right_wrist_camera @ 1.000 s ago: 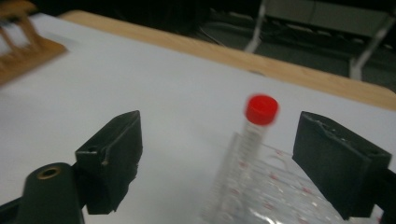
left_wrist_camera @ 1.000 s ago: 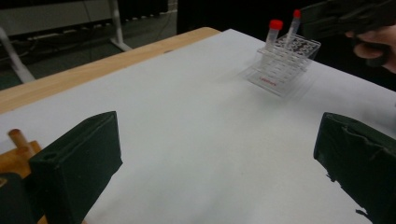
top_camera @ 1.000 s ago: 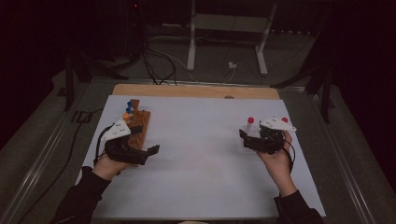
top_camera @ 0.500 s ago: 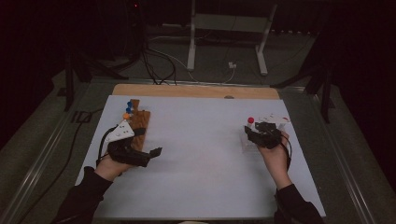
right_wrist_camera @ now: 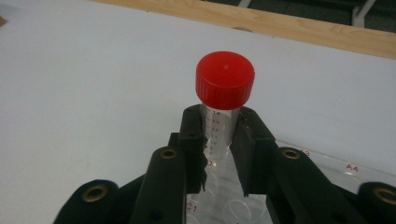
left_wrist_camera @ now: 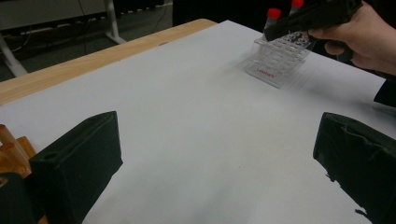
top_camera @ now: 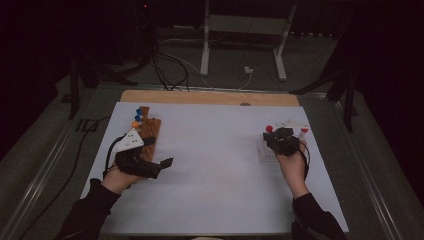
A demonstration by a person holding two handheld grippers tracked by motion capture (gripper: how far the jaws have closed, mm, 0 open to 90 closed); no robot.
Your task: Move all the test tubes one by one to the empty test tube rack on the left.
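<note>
Right gripper (right_wrist_camera: 218, 154) hides the tube (right_wrist_camera: 223, 100) below its red cap

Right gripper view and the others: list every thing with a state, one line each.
Right claw: shut on the tube.
Clear plastic tube with red screw cap: capped, upright, gripped below the cap.
Clear plastic tube rack: upright on the table.
Left claw: open, holding nothing.

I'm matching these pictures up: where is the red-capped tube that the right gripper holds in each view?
High view: red-capped tube at right, by the right gripper.
Left gripper view: top right, over the clear rack.
Right gripper view: centre, between the jaws.
Shared landmark: the clear rack.
</note>
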